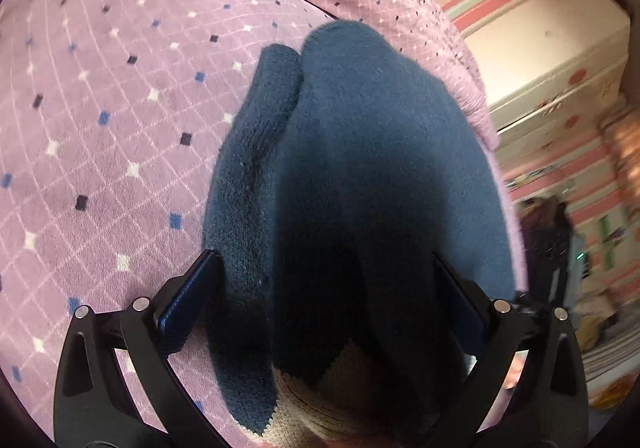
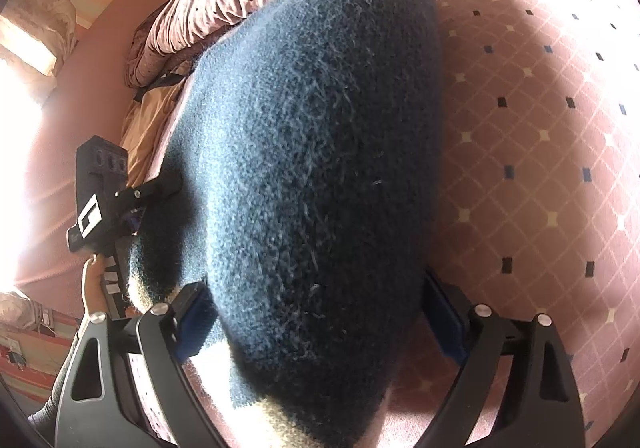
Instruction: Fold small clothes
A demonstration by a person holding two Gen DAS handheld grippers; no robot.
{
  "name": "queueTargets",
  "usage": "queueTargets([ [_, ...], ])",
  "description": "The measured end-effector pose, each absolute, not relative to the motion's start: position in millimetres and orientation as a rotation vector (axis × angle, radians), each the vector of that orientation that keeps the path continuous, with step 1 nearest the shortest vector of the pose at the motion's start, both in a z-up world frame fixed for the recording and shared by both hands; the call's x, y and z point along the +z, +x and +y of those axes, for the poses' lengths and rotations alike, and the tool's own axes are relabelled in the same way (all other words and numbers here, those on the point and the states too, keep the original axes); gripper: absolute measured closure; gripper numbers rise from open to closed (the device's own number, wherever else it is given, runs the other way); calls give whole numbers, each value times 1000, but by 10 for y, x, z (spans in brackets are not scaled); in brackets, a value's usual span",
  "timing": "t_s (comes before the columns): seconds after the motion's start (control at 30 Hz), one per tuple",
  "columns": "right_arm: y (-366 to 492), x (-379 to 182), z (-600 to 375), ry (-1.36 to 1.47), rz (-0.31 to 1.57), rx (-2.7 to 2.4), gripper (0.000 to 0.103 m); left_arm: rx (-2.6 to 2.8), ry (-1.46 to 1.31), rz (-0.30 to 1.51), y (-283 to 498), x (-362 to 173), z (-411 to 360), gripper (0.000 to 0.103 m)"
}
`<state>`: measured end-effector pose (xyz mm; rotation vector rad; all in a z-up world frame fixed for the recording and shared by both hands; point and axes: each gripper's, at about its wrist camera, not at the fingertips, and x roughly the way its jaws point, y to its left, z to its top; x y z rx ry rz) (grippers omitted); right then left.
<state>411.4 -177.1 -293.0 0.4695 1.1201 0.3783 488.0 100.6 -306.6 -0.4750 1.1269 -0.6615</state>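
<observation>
Blue knit garment (image 1: 360,176) lies on the lilac bed cover (image 1: 100,128), bunched in a thick heap. My left fingers (image 1: 332,288) and right fingers (image 2: 316,312) stand spread, one on each side of it; whether the pads press it, I cannot tell. I think they straddle it to lift an edge.

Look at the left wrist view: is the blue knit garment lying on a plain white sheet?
No, the blue knit garment lies on a purple blanket patterned with small diamonds.
</observation>
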Motion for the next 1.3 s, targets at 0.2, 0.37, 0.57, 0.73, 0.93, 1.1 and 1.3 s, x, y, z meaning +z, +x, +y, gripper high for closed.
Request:
queueTargets([
  [0.2, 4127, -2943, -1761, 468, 1118, 383, 12, -633, -523, 1184, 4930, -3077, 1150, 3],
  [0.37, 4143, -2955, -1748, 468, 1117, 385, 11, -724, -618, 1199, 4938, -3166, 1076, 3],
  [0.57, 4170, -2973, -1754, 480, 1115, 394, 11, -789, -440, 1228, 4854, -3095, 580, 3],
  [0.73, 4089, -2995, -1822, 483, 1090, 393, 16, -734, -435, 1240, 4890, -3104, 375, 3],
  [0.93, 3959, -2873, -1715, 349, 1028, 326, 40, -625, -301, 1162, 4706, -2895, 152, 25],
  [1.1, 3800, -2642, -1647, 273, 931, 294, 48, -577, -273, 1103, 4571, -2619, 16, 35],
  [1.3, 3334, -2201, -2139, 262, 832, 285, 49, -600, -267, 1038, 4111, -2091, -588, 36],
])
